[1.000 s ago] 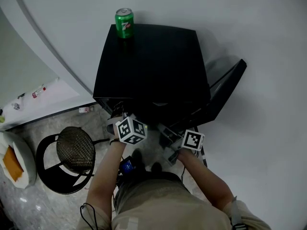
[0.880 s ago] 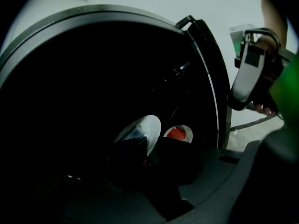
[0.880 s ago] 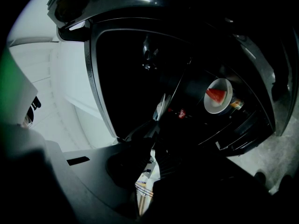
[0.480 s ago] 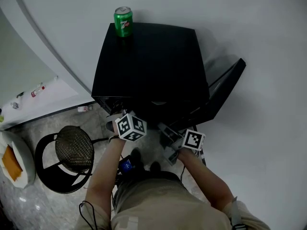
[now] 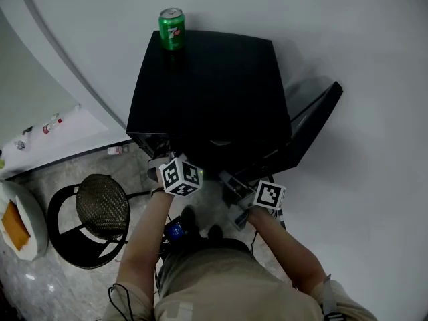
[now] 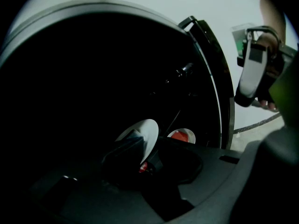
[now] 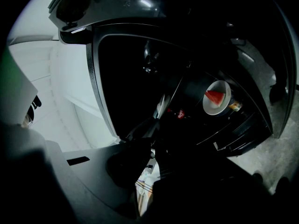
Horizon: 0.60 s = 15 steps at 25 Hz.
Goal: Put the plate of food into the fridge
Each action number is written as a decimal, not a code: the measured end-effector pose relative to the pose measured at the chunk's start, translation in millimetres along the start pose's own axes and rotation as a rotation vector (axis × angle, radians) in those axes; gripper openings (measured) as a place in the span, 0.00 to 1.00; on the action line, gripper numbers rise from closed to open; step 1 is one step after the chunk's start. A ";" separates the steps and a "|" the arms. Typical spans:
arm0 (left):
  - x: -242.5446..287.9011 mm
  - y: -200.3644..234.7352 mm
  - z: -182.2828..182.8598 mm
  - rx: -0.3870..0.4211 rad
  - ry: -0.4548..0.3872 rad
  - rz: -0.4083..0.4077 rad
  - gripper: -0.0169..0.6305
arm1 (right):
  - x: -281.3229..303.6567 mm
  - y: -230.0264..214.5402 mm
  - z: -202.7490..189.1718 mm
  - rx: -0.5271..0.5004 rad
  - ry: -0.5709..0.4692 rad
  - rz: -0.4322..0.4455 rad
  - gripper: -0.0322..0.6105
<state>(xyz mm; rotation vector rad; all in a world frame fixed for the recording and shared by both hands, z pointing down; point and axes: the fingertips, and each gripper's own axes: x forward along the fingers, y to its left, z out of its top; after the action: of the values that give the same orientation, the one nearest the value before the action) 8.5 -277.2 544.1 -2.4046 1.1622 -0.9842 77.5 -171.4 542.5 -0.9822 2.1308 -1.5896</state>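
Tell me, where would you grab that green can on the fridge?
Probably around its round side, mid-height, with the tool coming level from the person's side: the can stands upright at the far corner of the fridge top, its curved wall facing this way.

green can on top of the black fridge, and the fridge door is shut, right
Not quite: the door is open, not shut. The head view shows it swung out at the right side of the fridge. The rest holds: the green can stands on top of the black fridge.
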 end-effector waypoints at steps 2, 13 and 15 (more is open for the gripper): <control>-5.4 -1.3 2.9 0.009 -0.019 0.010 0.15 | -0.6 0.3 -0.7 -0.011 0.006 0.003 0.11; -4.2 -1.0 -5.2 0.025 0.020 0.036 0.14 | 4.4 16.3 -7.5 -0.052 0.037 0.048 0.11; -3.2 0.5 -4.9 0.022 0.021 0.040 0.13 | 2.0 15.9 -7.0 -0.059 0.037 0.043 0.11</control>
<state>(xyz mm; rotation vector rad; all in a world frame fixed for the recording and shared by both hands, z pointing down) 3.4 -274.9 545.9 -2.3499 1.1962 -1.0066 66.4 -165.3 530.3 -0.9250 2.2197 -1.5448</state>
